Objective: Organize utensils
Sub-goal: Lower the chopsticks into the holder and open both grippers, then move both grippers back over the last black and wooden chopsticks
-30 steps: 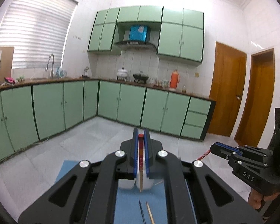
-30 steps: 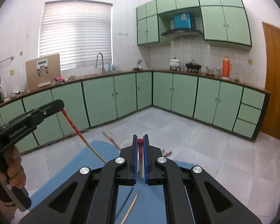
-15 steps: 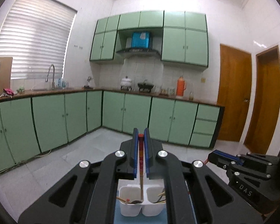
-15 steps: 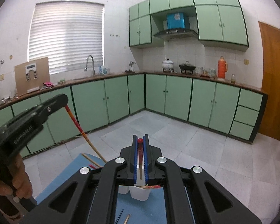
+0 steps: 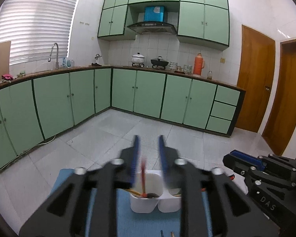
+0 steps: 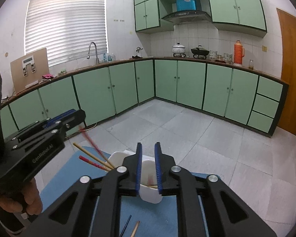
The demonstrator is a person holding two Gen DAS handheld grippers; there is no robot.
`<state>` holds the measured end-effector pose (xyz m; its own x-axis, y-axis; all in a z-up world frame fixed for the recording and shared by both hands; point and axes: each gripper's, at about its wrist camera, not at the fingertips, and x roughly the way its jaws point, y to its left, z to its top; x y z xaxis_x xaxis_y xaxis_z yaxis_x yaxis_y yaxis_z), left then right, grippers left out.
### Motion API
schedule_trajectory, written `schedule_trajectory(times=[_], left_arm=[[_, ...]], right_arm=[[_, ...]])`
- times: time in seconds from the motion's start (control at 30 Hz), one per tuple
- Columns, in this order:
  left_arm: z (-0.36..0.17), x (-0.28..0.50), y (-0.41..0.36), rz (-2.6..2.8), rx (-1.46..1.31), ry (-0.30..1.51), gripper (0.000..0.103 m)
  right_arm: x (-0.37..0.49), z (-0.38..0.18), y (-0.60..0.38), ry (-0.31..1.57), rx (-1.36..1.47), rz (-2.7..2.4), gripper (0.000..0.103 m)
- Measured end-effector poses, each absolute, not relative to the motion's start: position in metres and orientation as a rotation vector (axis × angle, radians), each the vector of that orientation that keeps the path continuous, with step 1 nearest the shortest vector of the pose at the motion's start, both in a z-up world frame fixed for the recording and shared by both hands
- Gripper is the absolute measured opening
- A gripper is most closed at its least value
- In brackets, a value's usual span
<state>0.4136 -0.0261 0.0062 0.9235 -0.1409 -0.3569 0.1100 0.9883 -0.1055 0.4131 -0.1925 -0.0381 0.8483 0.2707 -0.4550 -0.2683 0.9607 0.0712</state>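
Both grippers, left (image 5: pixel 148 154) and right (image 6: pixel 149 165), are gaping empty above the white holder (image 5: pixel 144 201). A red chopstick (image 5: pixel 143 174) is dropping into its left cup; falling tilted, it risks bouncing out onto the mat (image 6: pixel 69 177).

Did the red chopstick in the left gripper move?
Yes. The red chopstick has left the open left gripper and dropped toward the white holder.
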Motion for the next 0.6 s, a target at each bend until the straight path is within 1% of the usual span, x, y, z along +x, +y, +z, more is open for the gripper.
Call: schedule_trajectory(times=[0.03,0.1,0.17,0.23,0.27,0.33,0.4,0.47,0.6], left_arm=[[0.007,0.409,-0.026,-0.129,-0.088,0.366,0.035],[0.012,0.402,-0.021,-0.129,-0.098,0.352,0.044],[0.018,0.392,-0.014,-0.124,-0.11,0.33,0.055],[0.023,0.382,-0.01,-0.117,-0.113,0.315,0.059],[0.025,0.373,-0.007,-0.114,-0.111,0.305,0.063],[0.027,0.36,-0.003,-0.108,-0.109,0.291,0.067],[0.026,0.346,-0.001,-0.104,-0.106,0.287,0.07],[0.022,0.331,0.0,-0.104,-0.106,0.287,0.076],[0.003,0.298,0.004,-0.103,-0.096,0.308,0.086]], right_arm=[[0.411,-0.037,-0.193,0.473,0.004,0.279,0.025],[0.406,-0.033,-0.195,0.455,0.005,0.267,0.037],[0.399,-0.027,-0.197,0.433,0.007,0.256,0.038],[0.389,-0.021,-0.199,0.413,0.005,0.241,0.045],[0.382,-0.019,-0.201,0.402,0.006,0.232,0.046],[0.37,-0.015,-0.203,0.378,0.009,0.222,0.05],[0.355,-0.015,-0.206,0.357,0.014,0.209,0.056],[0.342,-0.016,-0.208,0.344,0.021,0.2,0.059],[0.31,-0.028,-0.214,0.323,0.048,0.185,0.072]])
